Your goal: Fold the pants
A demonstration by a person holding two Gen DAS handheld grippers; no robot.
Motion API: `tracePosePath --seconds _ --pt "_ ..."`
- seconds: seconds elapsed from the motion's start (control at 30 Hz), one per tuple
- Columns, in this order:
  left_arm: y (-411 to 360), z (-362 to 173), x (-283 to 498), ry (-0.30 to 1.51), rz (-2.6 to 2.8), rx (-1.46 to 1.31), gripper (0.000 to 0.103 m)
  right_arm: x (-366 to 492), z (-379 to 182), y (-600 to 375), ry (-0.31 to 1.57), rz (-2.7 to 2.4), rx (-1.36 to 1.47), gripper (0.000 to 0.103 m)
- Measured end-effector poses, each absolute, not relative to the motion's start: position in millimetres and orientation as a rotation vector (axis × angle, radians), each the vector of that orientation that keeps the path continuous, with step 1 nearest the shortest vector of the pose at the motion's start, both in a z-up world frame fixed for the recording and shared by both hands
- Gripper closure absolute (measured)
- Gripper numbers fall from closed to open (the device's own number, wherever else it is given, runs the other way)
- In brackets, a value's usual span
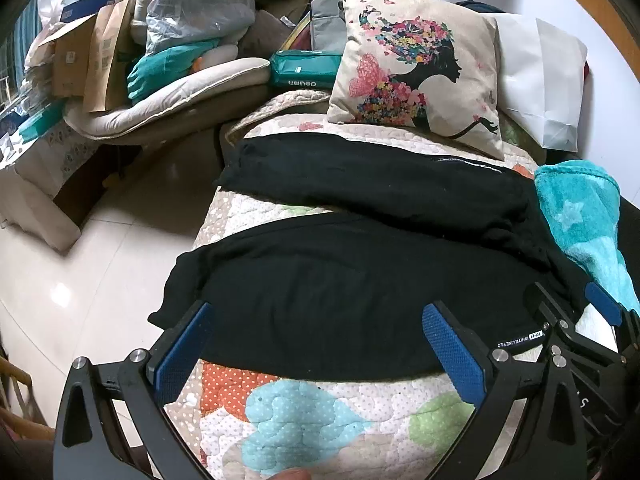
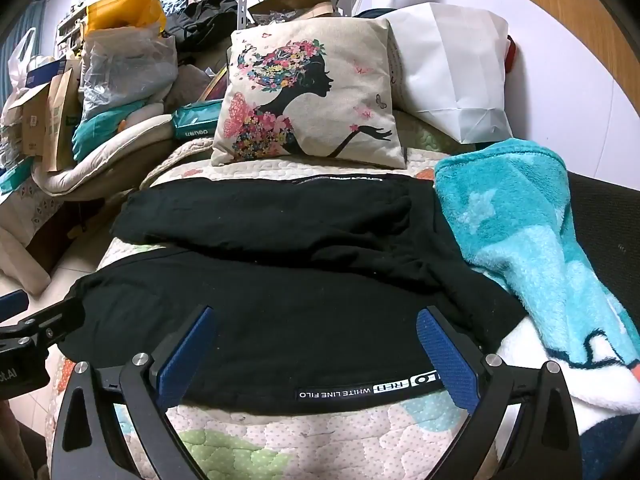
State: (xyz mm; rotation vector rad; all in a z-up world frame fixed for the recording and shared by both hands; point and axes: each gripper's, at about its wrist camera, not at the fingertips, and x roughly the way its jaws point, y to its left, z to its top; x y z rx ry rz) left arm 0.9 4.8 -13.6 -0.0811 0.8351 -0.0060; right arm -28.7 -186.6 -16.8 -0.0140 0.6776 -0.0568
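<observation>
Black pants (image 1: 340, 300) (image 2: 300, 320) lie spread across a patchwork quilt (image 1: 304, 420), one leg near me and the other leg (image 1: 380, 184) (image 2: 260, 212) farther back. A white-lettered waistband edge (image 2: 360, 390) (image 1: 520, 340) faces me. My left gripper (image 1: 320, 308) hovers open over the near leg's left part, nothing between its blue pads. My right gripper (image 2: 317, 312) is open above the waistband end, also empty. It shows at the right of the left wrist view (image 1: 566, 292). One finger (image 2: 52, 318) of the left gripper shows at the left edge of the right wrist view.
A printed cushion (image 1: 416, 68) (image 2: 308, 92) leans behind the pants. A teal fleece blanket (image 1: 576, 216) (image 2: 520, 232) lies to their right, touching them. A white paper bag (image 2: 452, 64) stands at the back right. Bags and boxes (image 1: 120, 52) pile up left, beyond the tiled floor (image 1: 80, 260).
</observation>
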Motion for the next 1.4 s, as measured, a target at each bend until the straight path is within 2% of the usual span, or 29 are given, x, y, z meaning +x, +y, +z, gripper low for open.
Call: tracePosePath --seconds 0.9,1.4 --pt "4 -18 3 0.868 -0.014 -0.099 0.000 -29 -19 -187 0.687 -0.056 -0.008 0.001" --pt "3 -45 17 0.993 -0.026 -0.122 0.000 -25 -23 -193 0.718 -0.072 0.012 0.001"
